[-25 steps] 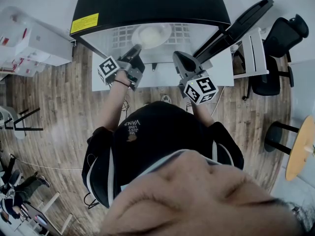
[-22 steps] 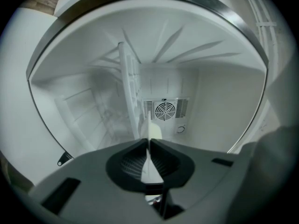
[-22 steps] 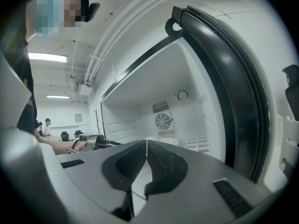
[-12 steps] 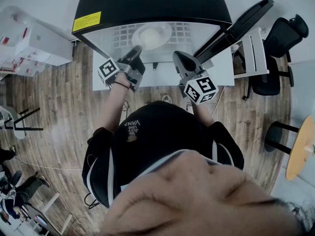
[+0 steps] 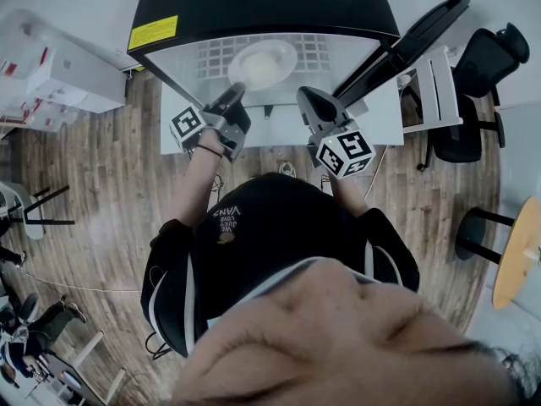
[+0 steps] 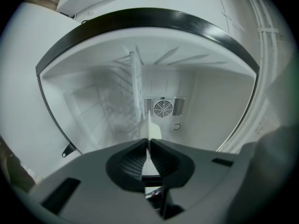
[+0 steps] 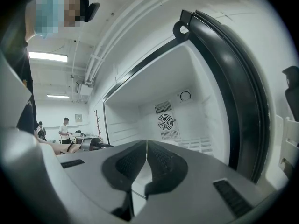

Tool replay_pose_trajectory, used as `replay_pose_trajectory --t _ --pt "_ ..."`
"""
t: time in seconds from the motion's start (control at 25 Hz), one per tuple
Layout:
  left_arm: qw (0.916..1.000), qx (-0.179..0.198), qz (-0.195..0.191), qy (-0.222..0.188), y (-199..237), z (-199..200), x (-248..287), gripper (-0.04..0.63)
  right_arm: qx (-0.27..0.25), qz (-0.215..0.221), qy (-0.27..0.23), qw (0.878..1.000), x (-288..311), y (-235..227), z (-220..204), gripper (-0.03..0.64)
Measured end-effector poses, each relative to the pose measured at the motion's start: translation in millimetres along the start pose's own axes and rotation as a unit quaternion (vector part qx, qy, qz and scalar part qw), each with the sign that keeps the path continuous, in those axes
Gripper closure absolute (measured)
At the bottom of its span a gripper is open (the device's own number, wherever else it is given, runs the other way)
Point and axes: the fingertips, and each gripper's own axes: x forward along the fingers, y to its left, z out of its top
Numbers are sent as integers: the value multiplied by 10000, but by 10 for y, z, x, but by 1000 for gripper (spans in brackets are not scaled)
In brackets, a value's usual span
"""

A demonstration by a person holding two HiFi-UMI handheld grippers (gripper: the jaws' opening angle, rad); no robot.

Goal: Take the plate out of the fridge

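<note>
Pinching the near rim of a round white plate (image 5: 264,63), the left gripper (image 6: 148,141), a dark grey two-jaw tool, had its jaws pressed onto that rim. In the left gripper view the plate showed edge-on as a thin pale sliver between the ribbed pads.

- Right gripper (image 7: 146,143): same make, jaws pressed together with nothing between them. It was held level just in front of the fridge opening, beside the left gripper and apart from the plate.
- Marker cubes: one white cube with black square markers (image 5: 347,152) on the right gripper, and a like cube on the left.
- Plate's place: inside the open fridge, over the white wire shelf (image 5: 334,53), about the middle of its width. Whether it lay on the wires or was lifted clear could not be told.
- Black-topped fridge with white interior (image 5: 254,2): a yellow label (image 5: 153,34) sat at the top's left corner and a round fan grille (image 7: 165,122) on the back wall.
- Black-edged fridge door (image 5: 414,42): swung open to the right.
- Person in a black top (image 5: 270,235): stood before the fridge with both forearms reaching forward.
- Surroundings: wood-plank floor (image 5: 110,176); black office chair (image 5: 482,83) right of the door; round wooden table (image 5: 517,252) at the right edge; white boxes (image 5: 59,70) to the left.
</note>
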Motion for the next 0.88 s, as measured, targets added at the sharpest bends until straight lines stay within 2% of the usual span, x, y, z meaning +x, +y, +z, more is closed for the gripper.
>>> replay_pose_trajectory --t 0.56,0.76,0.88 --pt "9998 21 -4 175 19 -106 -95 561 53 -54 23 10000 -17 44 -53 604" --pt "9998 14 -12 197 22 -122 -115 561 205 -140 192 9995 29 -9 -132 603" --pt "9998 17 -25 203 21 -122 -119 561 485 -165 324 9982 82 -55 -215 603"
